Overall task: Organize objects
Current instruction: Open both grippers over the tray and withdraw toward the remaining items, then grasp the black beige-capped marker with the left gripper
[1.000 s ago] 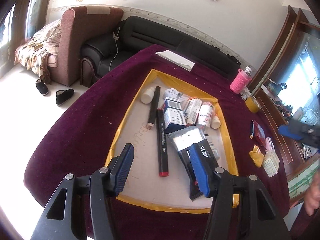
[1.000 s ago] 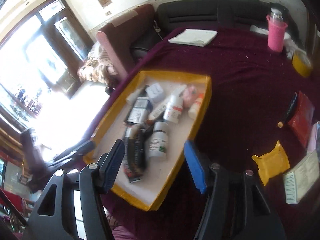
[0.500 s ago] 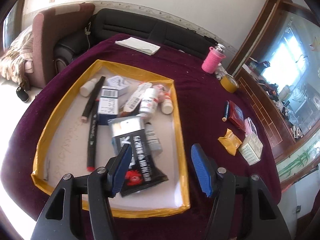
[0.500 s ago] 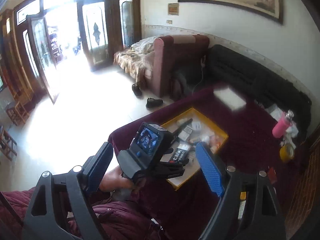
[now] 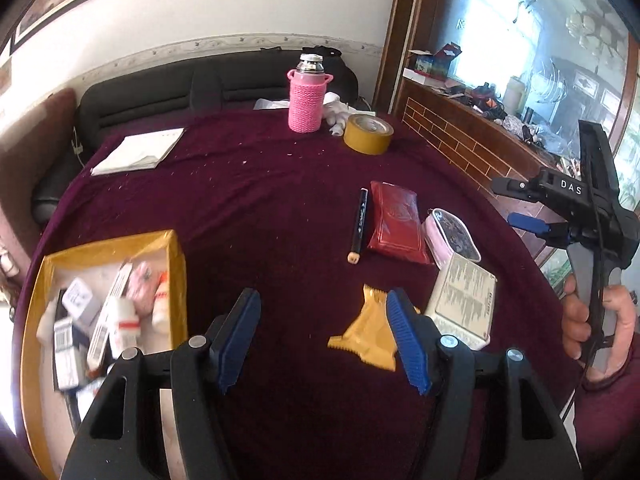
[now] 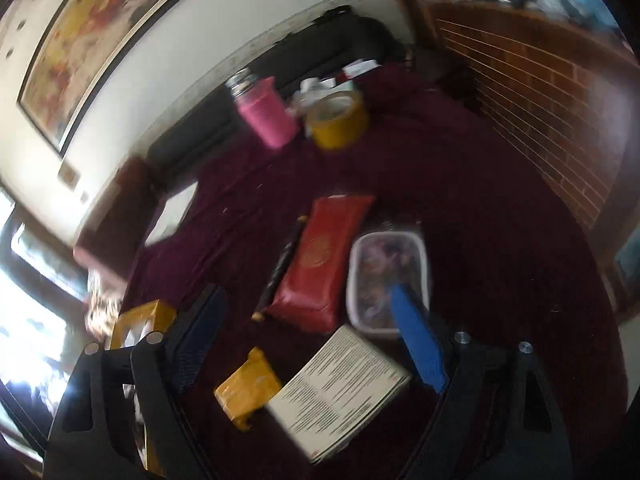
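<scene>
White wall [image 5: 224,8], black sofa [image 5: 192,84], framed painting [image 6: 92,40], seemingly brick-patterned counter [image 5: 452,140]

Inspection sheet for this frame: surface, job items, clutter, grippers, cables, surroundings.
Surface: maroon cloth, crumbs.
Job items: yellow-edged tray holding bottles and boxes; loose outside it: pen, red pouch, pink case, printed box, yellow packet.
Clutter: pink flask, tape roll, notepad.
Grippers: left gripper jaws opening, empty; right gripper open, empty.
Cables: nothing seen on the table.
Surroundings: black sofa, brick ledge.
</scene>
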The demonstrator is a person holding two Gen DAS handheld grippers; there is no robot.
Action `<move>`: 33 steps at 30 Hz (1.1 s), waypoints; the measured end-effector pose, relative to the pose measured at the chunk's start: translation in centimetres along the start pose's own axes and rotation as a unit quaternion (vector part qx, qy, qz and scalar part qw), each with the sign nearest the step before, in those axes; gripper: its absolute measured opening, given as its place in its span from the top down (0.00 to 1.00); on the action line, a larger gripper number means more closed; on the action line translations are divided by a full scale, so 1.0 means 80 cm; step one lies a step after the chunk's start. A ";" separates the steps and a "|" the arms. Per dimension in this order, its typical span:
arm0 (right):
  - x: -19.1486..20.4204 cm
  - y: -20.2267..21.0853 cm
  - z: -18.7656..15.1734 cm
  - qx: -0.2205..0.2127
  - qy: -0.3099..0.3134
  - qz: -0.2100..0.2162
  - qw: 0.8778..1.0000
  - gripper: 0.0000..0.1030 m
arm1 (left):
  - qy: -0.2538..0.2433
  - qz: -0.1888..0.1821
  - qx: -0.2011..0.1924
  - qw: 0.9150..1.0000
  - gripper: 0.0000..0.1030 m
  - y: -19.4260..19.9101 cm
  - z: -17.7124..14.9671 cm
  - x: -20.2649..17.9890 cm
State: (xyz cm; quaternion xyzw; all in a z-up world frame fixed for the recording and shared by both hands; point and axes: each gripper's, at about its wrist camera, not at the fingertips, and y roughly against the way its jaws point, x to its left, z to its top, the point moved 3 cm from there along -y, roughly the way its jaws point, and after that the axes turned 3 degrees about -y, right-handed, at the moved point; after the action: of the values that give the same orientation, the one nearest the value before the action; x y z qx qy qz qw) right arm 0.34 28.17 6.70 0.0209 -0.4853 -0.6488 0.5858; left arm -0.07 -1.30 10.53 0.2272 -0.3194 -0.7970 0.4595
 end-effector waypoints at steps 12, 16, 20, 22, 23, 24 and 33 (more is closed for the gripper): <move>-0.058 -0.043 0.052 -0.095 -0.001 -0.040 0.995 0.18 | 0.005 -0.003 0.094 0.996 0.43 -0.193 0.065 -0.025; -0.066 -0.056 0.045 -0.057 -0.013 -0.037 0.998 0.18 | 0.012 -0.023 0.096 0.995 0.43 -0.229 0.074 -0.031; -0.065 -0.060 0.043 -0.056 -0.006 -0.037 0.998 0.18 | -0.041 -0.007 0.098 0.994 0.42 -0.256 0.075 -0.048; -0.065 -0.062 0.039 -0.052 -0.007 -0.032 0.998 0.18 | -0.050 0.002 0.098 0.994 0.42 -0.260 0.081 -0.047; -0.066 -0.063 0.039 -0.051 -0.010 -0.030 0.998 0.18 | -0.051 0.009 0.106 0.993 0.44 -0.264 0.083 -0.043; -0.066 -0.064 0.039 -0.048 -0.013 -0.027 0.998 0.18 | -0.050 0.013 0.121 0.991 0.50 -0.270 0.080 -0.038; -0.074 -0.073 0.028 -0.020 -0.025 -0.022 0.999 0.18 | -0.117 0.041 0.106 0.987 0.85 -0.260 0.070 -0.066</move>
State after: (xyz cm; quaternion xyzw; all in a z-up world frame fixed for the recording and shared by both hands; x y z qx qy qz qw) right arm -3.44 33.21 0.88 0.0038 -0.4864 -0.6713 0.5592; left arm -13.45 12.78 -0.14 0.1666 -0.4630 -0.7602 0.4242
